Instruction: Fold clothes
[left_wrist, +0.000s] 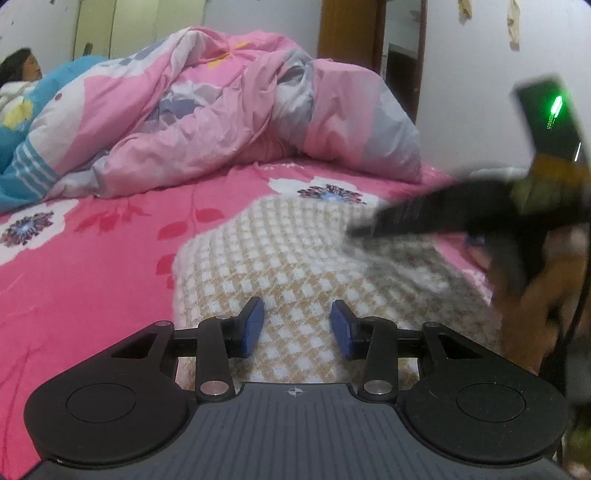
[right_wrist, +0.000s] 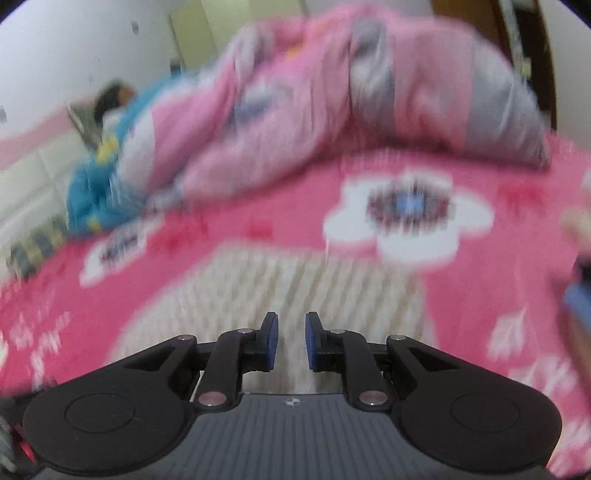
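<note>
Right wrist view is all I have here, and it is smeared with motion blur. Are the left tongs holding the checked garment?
Observer: No. The left tongs are open over the checked garment, with nothing between the blue pads.
Operator: Is the garment spread out flat?
Observer: Not fully. In the left wrist view it looks bunched, with its far edge rounded against the pink floral sheet.
Operator: Where do my right tongs sit relative to it?
Observer: The left wrist view shows them blurred over the garment's far right part; whether they touch the cloth I cannot tell.
</note>
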